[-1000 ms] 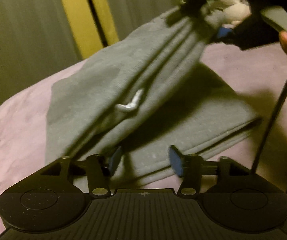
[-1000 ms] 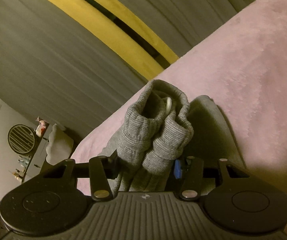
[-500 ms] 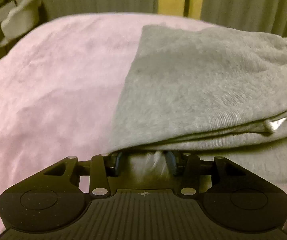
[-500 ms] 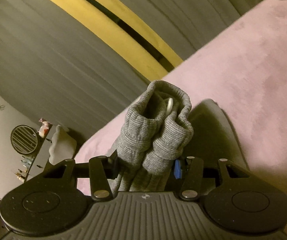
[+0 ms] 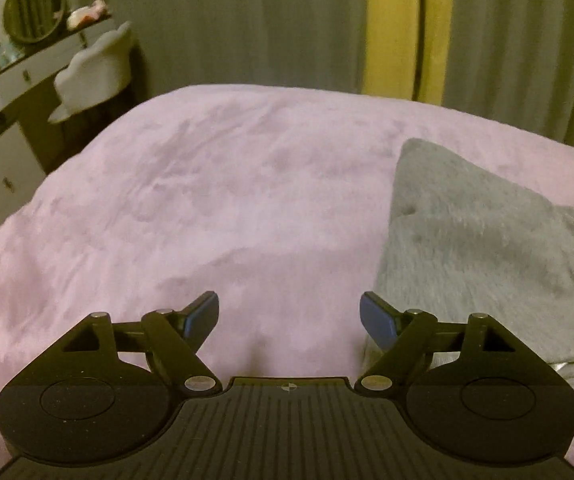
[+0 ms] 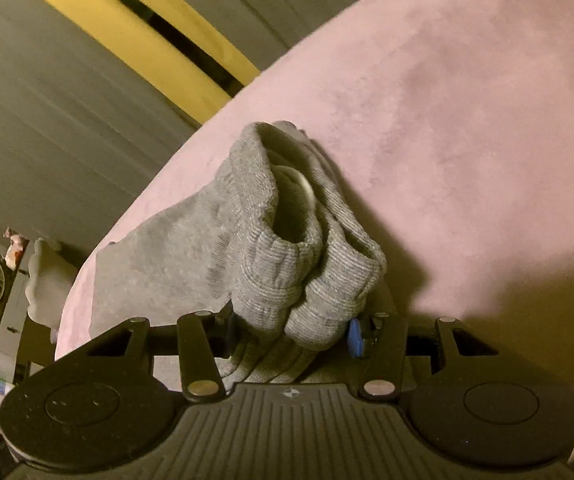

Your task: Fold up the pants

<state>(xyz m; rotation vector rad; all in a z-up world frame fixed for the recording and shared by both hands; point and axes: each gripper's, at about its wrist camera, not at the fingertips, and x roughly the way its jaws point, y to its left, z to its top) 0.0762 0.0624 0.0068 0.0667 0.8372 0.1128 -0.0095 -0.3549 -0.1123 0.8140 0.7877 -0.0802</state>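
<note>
Covering whole surface: pink blanket [image 5: 223, 208], curtains [image 5: 247, 20] behind. Grey pants [image 5: 487, 248] lying folded on blanket, right of left gripper [image 5: 289, 316]; jaws spread wide, nothing between, blue pads [image 5: 375, 320] clear of fabric. Right gripper [image 6: 291, 336] pinching bunched ribbed waistband [image 6: 307, 280], white drawstring [image 6: 307, 192] showing inside fold.

Pink blanket [image 5: 215, 208]; grey curtains [image 5: 247, 20]; white chair [image 5: 95, 72] beside dresser [image 5: 3, 140].

The left gripper [image 5: 289, 314] now stands wide open over the pink bedspread [image 5: 207, 200], clear of the grey sweatpants [image 5: 479, 248], which lie lower.
</note>
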